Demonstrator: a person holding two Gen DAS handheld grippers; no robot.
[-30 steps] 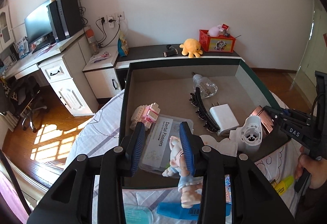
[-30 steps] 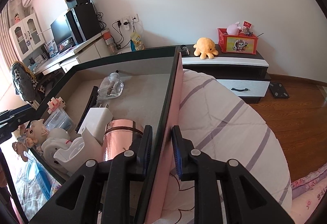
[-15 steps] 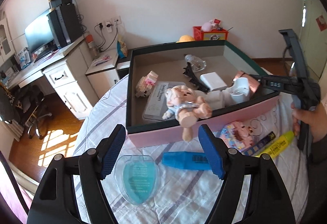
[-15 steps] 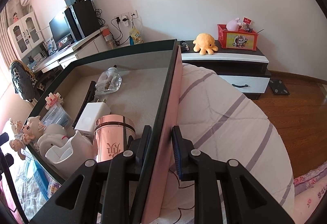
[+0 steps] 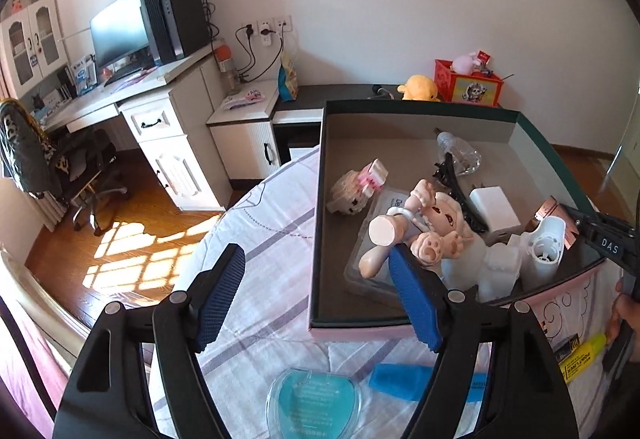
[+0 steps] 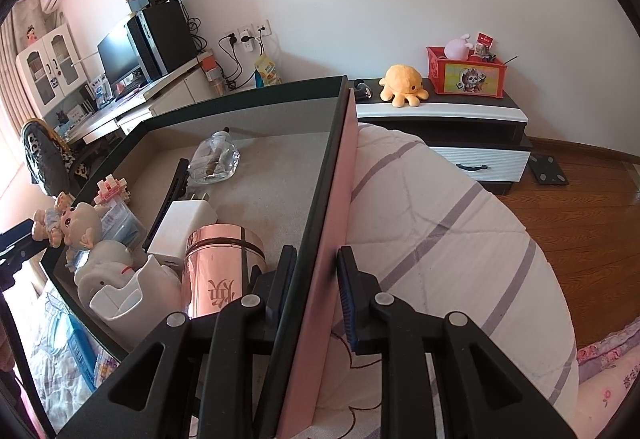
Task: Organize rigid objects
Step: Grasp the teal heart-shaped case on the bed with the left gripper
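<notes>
The right gripper (image 6: 318,281) pinches the box (image 5: 532,135) wall at 6 o'clock to steady it, while the left gripper (image 5: 316,299), spread wide and empty, hangs beside the doll (image 5: 416,227) lying inside among 1 heap of trinkets.

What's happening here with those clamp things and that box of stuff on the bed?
A person is tidying small items into a pink box on the bed. The right gripper is clamped on the box's side wall, steadying it. The left gripper is wide open, holding nothing, beside a doll that lies in the box on other items. A teal heart-shaped case, a blue item and a yellow highlighter lie outside.
</notes>
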